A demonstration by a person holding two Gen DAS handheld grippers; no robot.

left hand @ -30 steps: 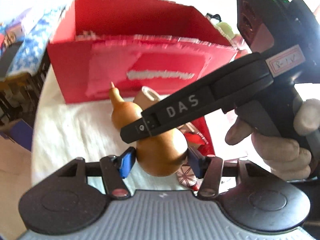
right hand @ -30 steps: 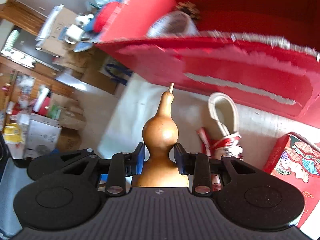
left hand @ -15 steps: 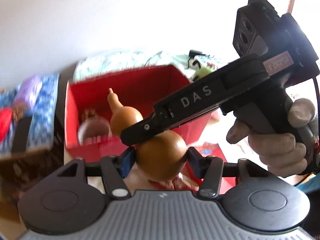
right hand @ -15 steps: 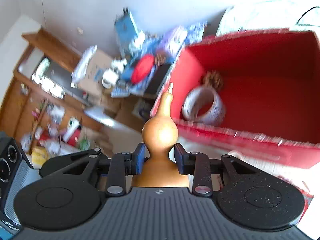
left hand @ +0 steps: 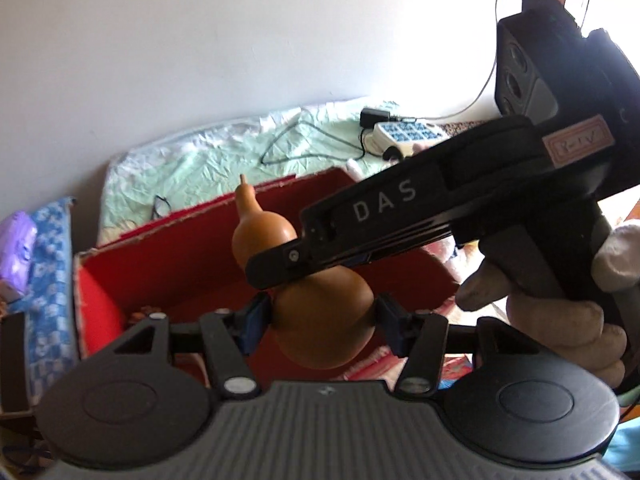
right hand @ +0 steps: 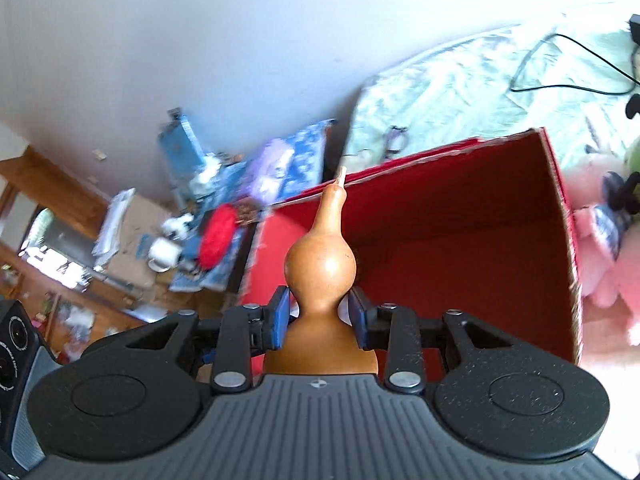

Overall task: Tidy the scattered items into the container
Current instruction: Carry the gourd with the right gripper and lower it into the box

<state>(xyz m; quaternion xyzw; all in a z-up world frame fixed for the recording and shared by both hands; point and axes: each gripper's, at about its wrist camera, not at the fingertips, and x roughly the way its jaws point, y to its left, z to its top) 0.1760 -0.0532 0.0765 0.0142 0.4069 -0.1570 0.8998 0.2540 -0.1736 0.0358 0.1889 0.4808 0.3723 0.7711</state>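
Both tools grip the gourd (left hand: 324,320), left tool (left hand: 320,326) on its belly, right tool (right hand: 319,312) at its waist; stem points upper left over the red box (right hand: 460,248), bed (left hand: 224,152) behind.

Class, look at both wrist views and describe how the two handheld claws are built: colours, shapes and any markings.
Each claw has a grey ribbed body, two round black discs, black linkage arms with silver rivets and blue pads: left claw, right claw. Side on, the right one shows white letters "DAS", a pinkish label and a black pistol-style handle.

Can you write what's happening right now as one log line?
left tongs: gripping gourd belly | right tongs: gripping its waist | gourd: above red box
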